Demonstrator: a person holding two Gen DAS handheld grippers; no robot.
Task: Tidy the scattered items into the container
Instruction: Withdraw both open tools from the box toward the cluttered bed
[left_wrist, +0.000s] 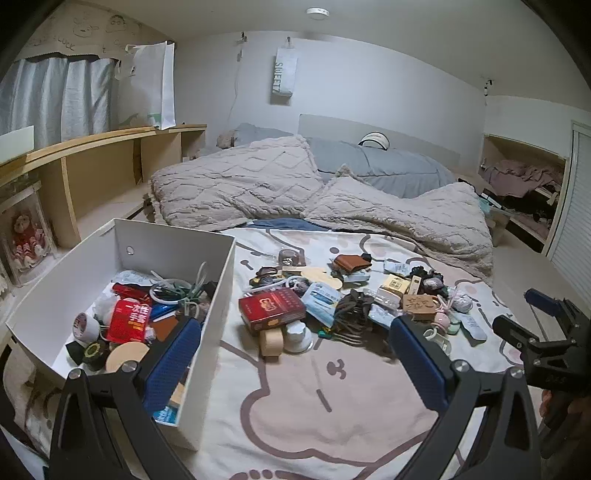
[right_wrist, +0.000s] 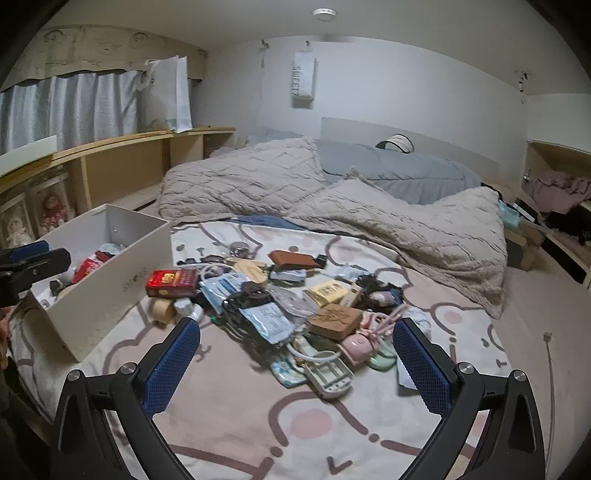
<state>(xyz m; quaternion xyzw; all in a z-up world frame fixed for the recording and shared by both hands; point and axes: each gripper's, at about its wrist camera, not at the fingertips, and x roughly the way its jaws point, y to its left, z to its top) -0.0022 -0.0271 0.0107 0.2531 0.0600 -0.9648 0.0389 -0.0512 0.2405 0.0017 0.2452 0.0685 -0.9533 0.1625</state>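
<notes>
Both claws, left (left_wrist: 295, 365) and right (right_wrist: 295, 363), spread wide and empty; risk of snagging tangled clutter (right_wrist: 295, 306) beside white box (left_wrist: 218, 310).

"SWEETZ" runs down the white hanging bag (left_wrist: 284, 79); the red packet's (left_wrist: 128, 320) Chinese characters are unclear.

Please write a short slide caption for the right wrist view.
Open right gripper above scattered items on the bed; white box at left.

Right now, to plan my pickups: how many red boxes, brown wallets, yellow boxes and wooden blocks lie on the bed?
Red box: 1
Wallet: 1
Yellow box: 1
Wooden block: 1
Total: 4
</notes>
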